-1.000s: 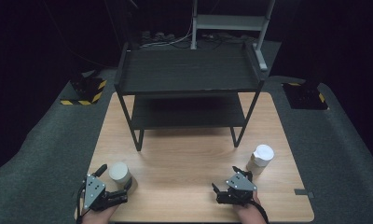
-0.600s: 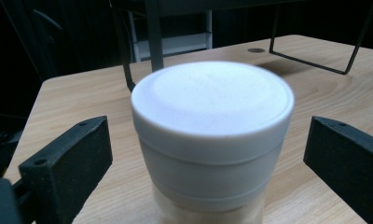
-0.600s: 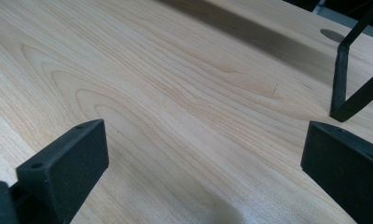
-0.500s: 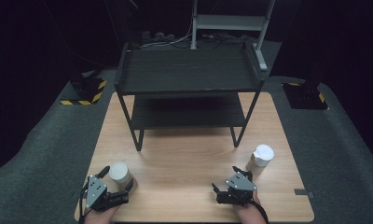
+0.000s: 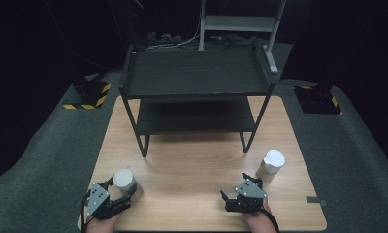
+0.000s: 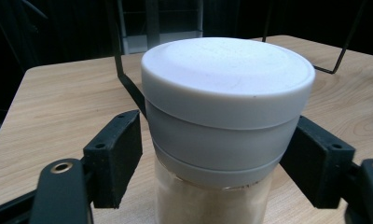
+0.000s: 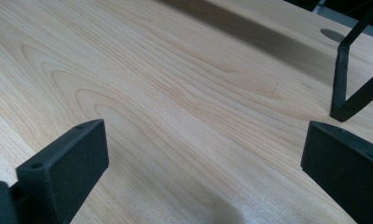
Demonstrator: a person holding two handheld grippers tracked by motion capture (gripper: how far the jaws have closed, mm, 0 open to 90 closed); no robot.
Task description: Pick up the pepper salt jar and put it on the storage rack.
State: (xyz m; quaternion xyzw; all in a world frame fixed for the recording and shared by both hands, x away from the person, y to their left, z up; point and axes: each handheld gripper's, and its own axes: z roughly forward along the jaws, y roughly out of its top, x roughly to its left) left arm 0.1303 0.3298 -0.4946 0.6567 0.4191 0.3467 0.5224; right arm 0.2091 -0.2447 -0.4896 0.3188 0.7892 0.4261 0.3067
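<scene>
Jar with a white lid, upright on the tabletop at its near left corner, between the jaws of the left hand-held gripper. Jaws just closed in on it from wide open; in the left gripper view, black pads up against the pale band under the lid on both sides, the left pad at the very edge of contact. Pale, sandy contents visible through the clear lower body. Right hand-held gripper low over bare wood near the front edge, jaws spread wide with nothing between them. Second white-lidded jar just beyond and to the right of it, standing apart. Black two-tier shelf at the far half of the tabletop, well away from both jars.
</scene>
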